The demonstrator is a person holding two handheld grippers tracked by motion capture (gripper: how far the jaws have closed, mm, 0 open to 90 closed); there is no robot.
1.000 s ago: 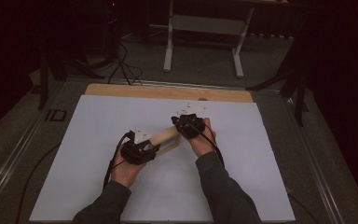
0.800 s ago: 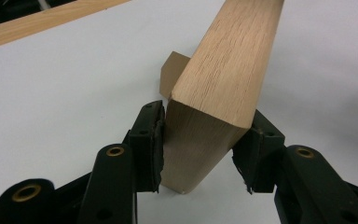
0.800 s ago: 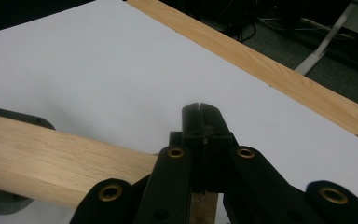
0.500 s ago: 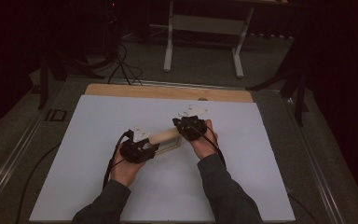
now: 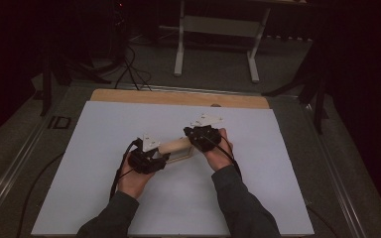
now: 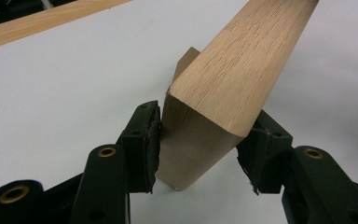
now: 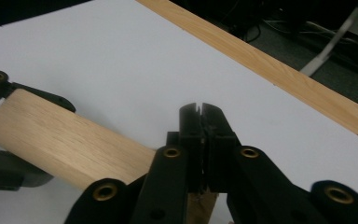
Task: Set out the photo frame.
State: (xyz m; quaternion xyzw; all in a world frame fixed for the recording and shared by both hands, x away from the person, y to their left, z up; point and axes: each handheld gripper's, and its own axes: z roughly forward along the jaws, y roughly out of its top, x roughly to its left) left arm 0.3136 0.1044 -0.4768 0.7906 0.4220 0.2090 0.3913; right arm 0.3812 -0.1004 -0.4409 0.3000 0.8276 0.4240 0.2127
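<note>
A pale wooden bar (image 5: 176, 146) lies slanted between my two grippers on the white sheet (image 5: 104, 129). My left gripper (image 5: 166, 156) has its jaws on either side of the bar's near end (image 6: 242, 60). These jaws have just been opening, and the pads (image 6: 144, 140) stand close beside the wood without squeezing it. My right gripper (image 5: 189, 144) is at the bar's other end. Its jaws (image 7: 201, 112) are together above the wood (image 7: 51, 135), with a thin slit at the tips, and have just been opening slightly. I see nothing between them.
The white sheet covers a table with a wooden strip (image 5: 178, 98) along its far edge. Beyond it are a dark floor, cables (image 5: 129, 69) and a white stand (image 5: 218, 29). The left gripper's jaws (image 7: 0, 84) appear at the left of the right gripper view.
</note>
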